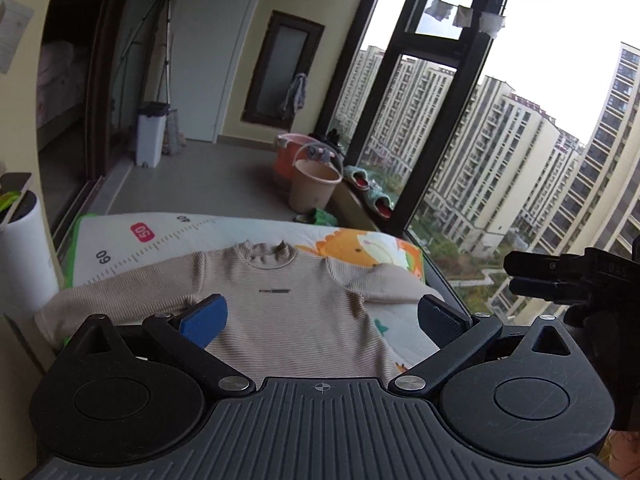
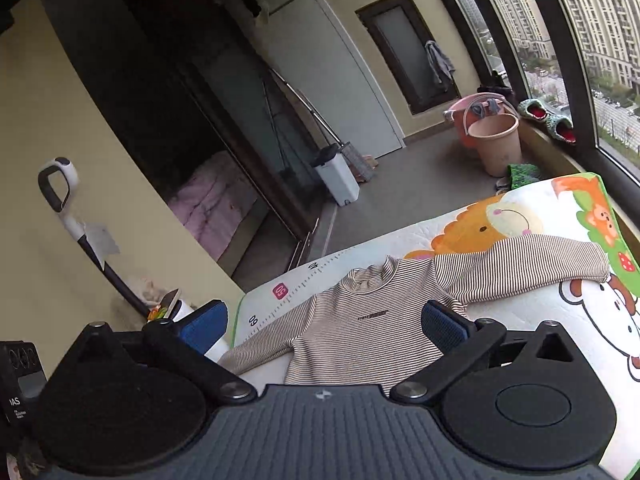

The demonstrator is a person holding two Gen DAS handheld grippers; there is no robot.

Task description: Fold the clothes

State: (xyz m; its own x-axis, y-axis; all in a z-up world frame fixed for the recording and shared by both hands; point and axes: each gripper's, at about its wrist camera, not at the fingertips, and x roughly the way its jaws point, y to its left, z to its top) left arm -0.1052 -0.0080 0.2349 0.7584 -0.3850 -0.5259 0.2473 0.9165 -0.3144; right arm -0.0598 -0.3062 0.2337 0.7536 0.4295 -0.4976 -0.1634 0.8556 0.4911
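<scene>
Left gripper (image 1: 322,320) fills the bottom of the left wrist view, jaws spread wide, empty, above the striped sweater (image 1: 288,312) lying flat, front up, sleeves out, on the cartoon mat (image 1: 168,232) at centre frame. Right wrist view: right gripper (image 2: 324,330) jaws also open, empty, sweater (image 2: 360,336) centre-right, one sleeve (image 2: 532,268) stretched toward the right edge. Soft, light knit, likely limp; pinch cuff or shoulder seam.

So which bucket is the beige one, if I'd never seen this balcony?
Start at the big window and follow its sill to the far end of the floor, beyond the cartoon mat. Two buckets stand there together. The beige bucket is the nearer, plain and empty-looking one; the orange bucket behind it is redder and partly hidden.
</scene>
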